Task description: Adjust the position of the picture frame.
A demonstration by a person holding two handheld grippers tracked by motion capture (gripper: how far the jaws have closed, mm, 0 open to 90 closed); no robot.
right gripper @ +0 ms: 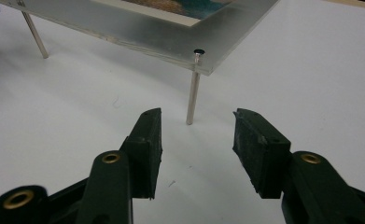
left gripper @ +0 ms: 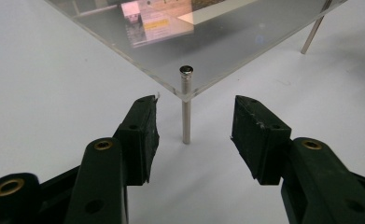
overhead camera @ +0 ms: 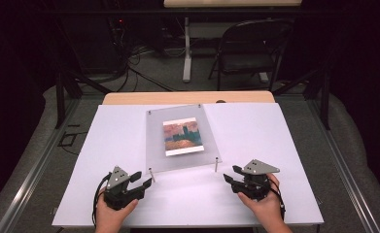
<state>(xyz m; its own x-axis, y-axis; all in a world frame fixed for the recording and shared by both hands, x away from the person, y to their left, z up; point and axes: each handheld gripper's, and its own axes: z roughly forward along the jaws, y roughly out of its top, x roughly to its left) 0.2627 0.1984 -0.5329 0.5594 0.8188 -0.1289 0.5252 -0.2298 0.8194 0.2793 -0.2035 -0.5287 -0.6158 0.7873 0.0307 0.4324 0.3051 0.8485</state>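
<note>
Over on the left, the left gripper [overhead camera: 142,180] sits low on the white board [overhead camera: 105,145], held from below by the person's left hand [overhead camera: 111,216]. Its jaws stand apart with nothing between the pads, and they point straight at the near left leg [overhead camera: 151,174] of the clear plate [overhead camera: 178,160]. From the left gripper view, that metal leg [left gripper: 186,112] rises just beyond the black fingertips [left gripper: 145,116], lined up with the gap, not touched by either one.

Moving to the middle, the clear plate stands raised on its thin metal legs above the white board, 4 corner pins in sight from the high view. A small picture card [overhead camera: 182,136] with orange and teal colours lies under the plate, roughly centred and slightly turned.

On to the right, the right gripper [overhead camera: 229,174] mirrors the other one, held by the right hand [overhead camera: 265,204], jaws apart and empty. It faces the near right leg [overhead camera: 216,164]. In the right gripper view that leg [right gripper: 193,95] stands a little ahead of the fingertips [right gripper: 152,126], near the gap's middle, clear of both pads. The 2 grippers sit well apart, 1 at each near corner.
</note>
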